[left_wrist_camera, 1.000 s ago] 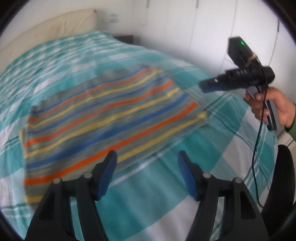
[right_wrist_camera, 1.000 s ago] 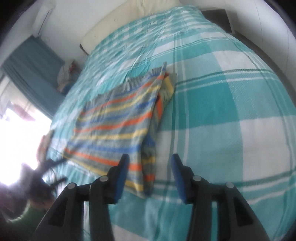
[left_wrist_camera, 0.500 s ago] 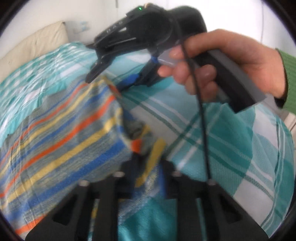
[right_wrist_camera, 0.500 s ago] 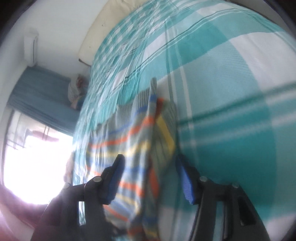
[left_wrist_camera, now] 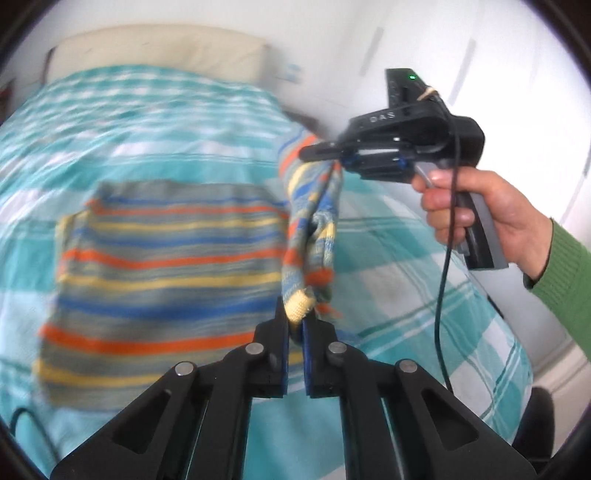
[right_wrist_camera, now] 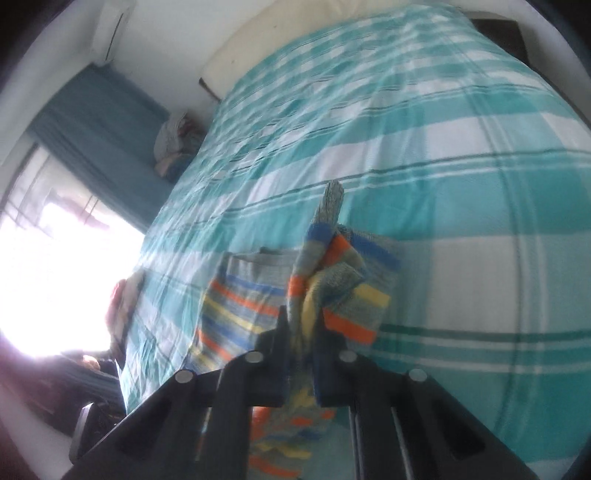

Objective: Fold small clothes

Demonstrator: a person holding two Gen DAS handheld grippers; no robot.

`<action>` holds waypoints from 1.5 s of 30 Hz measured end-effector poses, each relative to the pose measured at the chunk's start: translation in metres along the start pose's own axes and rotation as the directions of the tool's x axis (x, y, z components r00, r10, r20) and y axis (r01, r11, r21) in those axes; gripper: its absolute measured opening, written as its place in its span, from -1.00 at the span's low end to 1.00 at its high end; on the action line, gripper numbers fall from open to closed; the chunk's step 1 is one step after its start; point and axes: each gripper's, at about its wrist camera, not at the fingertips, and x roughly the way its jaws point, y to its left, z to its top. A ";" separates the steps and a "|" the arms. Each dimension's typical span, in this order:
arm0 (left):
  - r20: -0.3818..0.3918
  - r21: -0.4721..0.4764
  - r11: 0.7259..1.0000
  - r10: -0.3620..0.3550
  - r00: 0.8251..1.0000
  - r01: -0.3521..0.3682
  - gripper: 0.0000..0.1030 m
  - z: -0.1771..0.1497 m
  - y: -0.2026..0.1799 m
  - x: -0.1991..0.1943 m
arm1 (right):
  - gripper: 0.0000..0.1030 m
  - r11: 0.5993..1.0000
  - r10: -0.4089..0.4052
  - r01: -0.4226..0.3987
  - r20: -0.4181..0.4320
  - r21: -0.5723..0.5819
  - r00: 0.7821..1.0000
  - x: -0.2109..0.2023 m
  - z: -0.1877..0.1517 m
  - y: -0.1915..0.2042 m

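From the left wrist camera, the left gripper (left_wrist_camera: pixel 295 325) has its jaws pinched together on a yellow-edged corner of the striped knit garment (left_wrist_camera: pixel 166 269). Most of that garment lies flat on the teal checked bedspread (left_wrist_camera: pixel 184 122), while its right edge is lifted off the bed in a bunched strip. At the far end of that strip the right gripper (left_wrist_camera: pixel 332 153), held by the person's right hand (left_wrist_camera: pixel 480 214) in a green sleeve, is clamped on the cloth too. A black cable (left_wrist_camera: pixel 445 266) hangs from it.

From the right wrist camera, the right gripper (right_wrist_camera: pixel 301 343) is closed on folds of the striped knit garment (right_wrist_camera: pixel 332 280), which bunches up between the fingers (right_wrist_camera: pixel 275 343). The picture is blurred, so I cannot make out which part it holds. A cream headboard (right_wrist_camera: pixel 295 26) stands beyond the bedspread (right_wrist_camera: pixel 443 129), with a teal curtain (right_wrist_camera: pixel 96 122) at the bright window.
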 end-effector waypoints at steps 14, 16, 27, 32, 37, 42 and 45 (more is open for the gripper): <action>-0.061 -0.352 0.922 0.148 0.987 -0.160 -0.74 -0.021 0.142 -0.019 | -0.61 0.994 0.044 -0.056 -0.127 -0.091 0.991 0.188 0.003 0.111; -0.075 -0.347 0.919 0.170 0.983 -0.186 -0.54 -0.024 0.144 -0.022 | -0.05 0.994 0.095 -0.101 -0.115 -0.044 0.989 0.190 -0.001 0.107; -0.047 -0.330 0.921 0.205 0.978 -0.208 0.02 -0.011 0.145 -0.019 | 0.01 0.940 0.039 -0.059 -0.067 -0.337 0.997 0.073 -0.070 0.117; -0.109 -0.341 0.912 0.201 0.974 -0.226 -0.80 -0.019 0.150 -0.004 | -0.11 0.914 -0.146 0.059 -0.191 -0.401 0.971 0.087 -0.163 0.088; -0.136 -0.304 0.919 0.219 0.966 -0.252 -0.84 -0.020 0.145 -0.004 | -0.20 0.917 -0.182 0.137 -0.087 -0.375 0.980 0.073 -0.183 0.083; -0.150 -0.253 0.924 0.257 0.955 -0.288 -0.84 -0.021 0.138 -0.001 | -0.20 0.894 -0.248 0.209 -0.051 -0.396 0.967 0.076 -0.190 0.087; -0.156 -0.251 0.919 0.271 0.950 -0.304 -0.75 -0.020 0.134 -0.011 | -0.12 0.871 -0.326 0.290 -0.023 -0.397 0.945 0.066 -0.196 0.098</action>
